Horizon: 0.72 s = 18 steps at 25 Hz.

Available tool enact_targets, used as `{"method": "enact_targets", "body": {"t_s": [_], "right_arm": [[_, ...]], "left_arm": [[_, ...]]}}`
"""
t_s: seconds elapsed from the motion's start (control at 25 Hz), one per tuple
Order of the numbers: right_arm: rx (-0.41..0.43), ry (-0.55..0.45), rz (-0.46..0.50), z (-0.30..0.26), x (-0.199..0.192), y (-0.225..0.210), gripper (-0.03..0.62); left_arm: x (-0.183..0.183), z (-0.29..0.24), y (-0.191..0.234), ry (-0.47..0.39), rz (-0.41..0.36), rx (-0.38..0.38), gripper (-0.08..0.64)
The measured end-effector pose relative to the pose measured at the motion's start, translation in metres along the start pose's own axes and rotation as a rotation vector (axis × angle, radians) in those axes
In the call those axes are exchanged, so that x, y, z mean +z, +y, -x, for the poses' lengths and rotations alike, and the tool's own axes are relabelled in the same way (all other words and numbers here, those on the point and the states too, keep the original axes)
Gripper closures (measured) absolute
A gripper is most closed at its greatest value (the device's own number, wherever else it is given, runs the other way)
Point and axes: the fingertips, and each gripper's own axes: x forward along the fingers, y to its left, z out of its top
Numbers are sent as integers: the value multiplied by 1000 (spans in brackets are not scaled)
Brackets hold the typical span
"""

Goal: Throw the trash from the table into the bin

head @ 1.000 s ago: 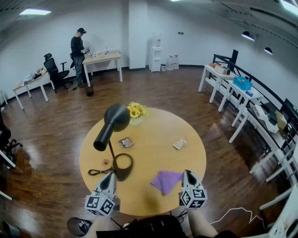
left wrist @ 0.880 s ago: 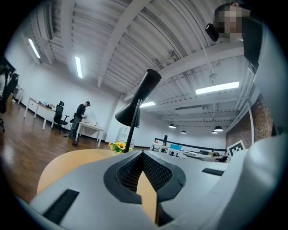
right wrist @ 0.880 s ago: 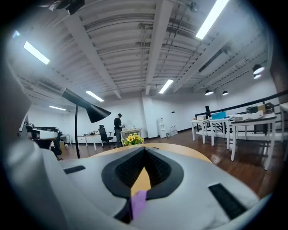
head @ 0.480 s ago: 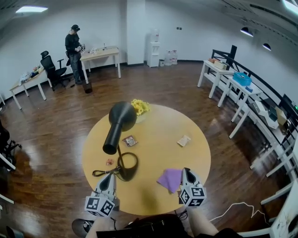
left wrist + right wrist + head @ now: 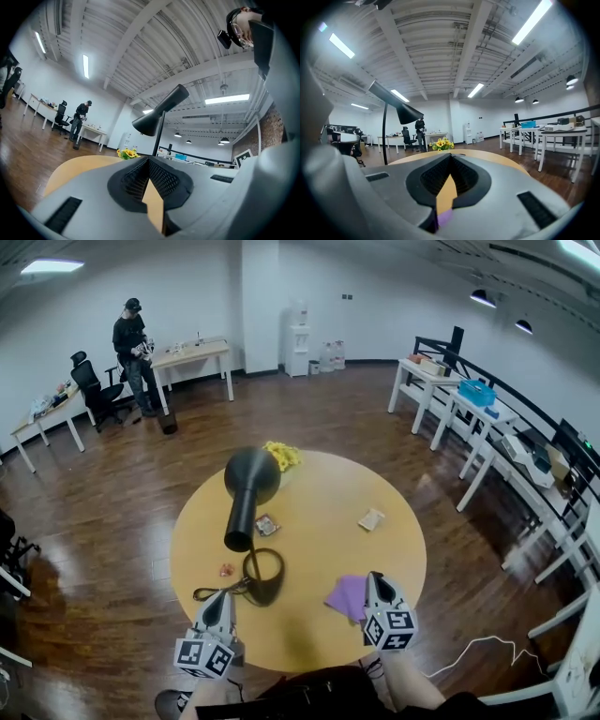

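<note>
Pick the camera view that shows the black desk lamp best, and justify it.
The head view. It shows the lamp whole from above: shade, stem, ring base and cable on the table. The left gripper view catches the lamp only as shade and stem against the ceiling. The right gripper view does likewise, at its left.

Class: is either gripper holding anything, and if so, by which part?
Nothing is held. The left gripper and the right gripper both have jaws shut and empty, over the round table.
</note>
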Motion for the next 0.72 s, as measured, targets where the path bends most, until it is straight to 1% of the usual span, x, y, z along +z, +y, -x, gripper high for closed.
{"method": "enact_targets", "body": {"t_s": [0.16, 0.24, 0.36, 0.56, 0.72], "right_arm": [[-35, 8, 8, 11, -2, 1, 591], [-48, 11, 16, 18, -2, 3, 591], [-66, 20, 36, 30, -4, 8, 591], [-115, 38, 52, 46, -12, 2, 591], [-131, 44, 54, 40, -18, -6, 591]], "left_arm": [[-3, 4, -3, 15, 5, -32, 558], [-3, 6, -8, 18, 5, -57, 558], [-6, 8, -17, 19, 24, -98, 558], [-18, 9, -33, 39, 52, -168, 558], [-32, 3, -45, 70, 50, -211, 558]]}}
